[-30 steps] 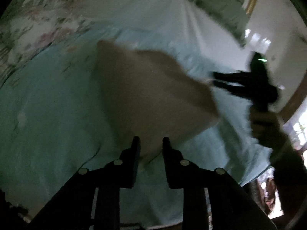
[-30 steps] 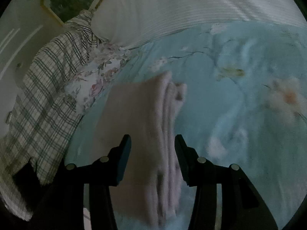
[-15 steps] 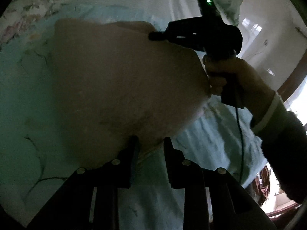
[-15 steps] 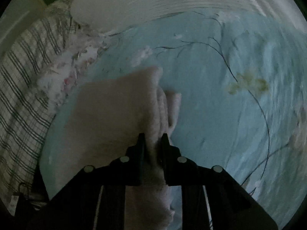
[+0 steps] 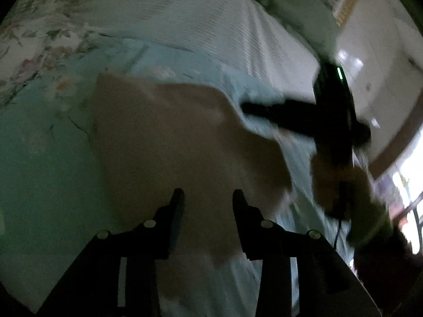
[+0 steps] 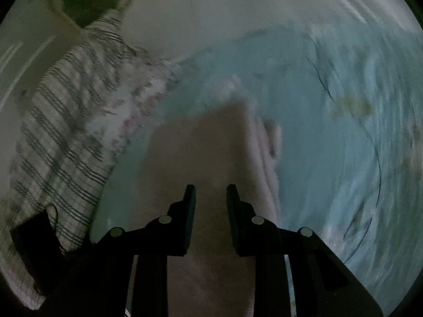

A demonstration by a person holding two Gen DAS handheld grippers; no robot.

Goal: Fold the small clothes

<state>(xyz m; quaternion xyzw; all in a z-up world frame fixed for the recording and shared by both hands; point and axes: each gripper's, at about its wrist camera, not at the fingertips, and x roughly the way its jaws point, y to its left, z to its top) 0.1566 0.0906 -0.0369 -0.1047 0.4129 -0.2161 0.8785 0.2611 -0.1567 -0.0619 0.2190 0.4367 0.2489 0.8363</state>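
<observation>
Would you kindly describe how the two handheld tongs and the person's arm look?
Both tongs, left tongs and right tongs, have two flat matte-black fingers on black linkages with round silver rivets. The right one's body carries a green light and a thin black cable; the hand's sleeve is dark.

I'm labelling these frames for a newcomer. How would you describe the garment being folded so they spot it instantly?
Start with the light blue floral bedspread that fills both views. Lying flat on it, just ahead of the open left gripper and open right gripper, is the pinkish-beige folded cloth. It is the only plain, unpatterned piece, unlike the green-checked plaid fabric and white ribbed pillow nearby.
</observation>
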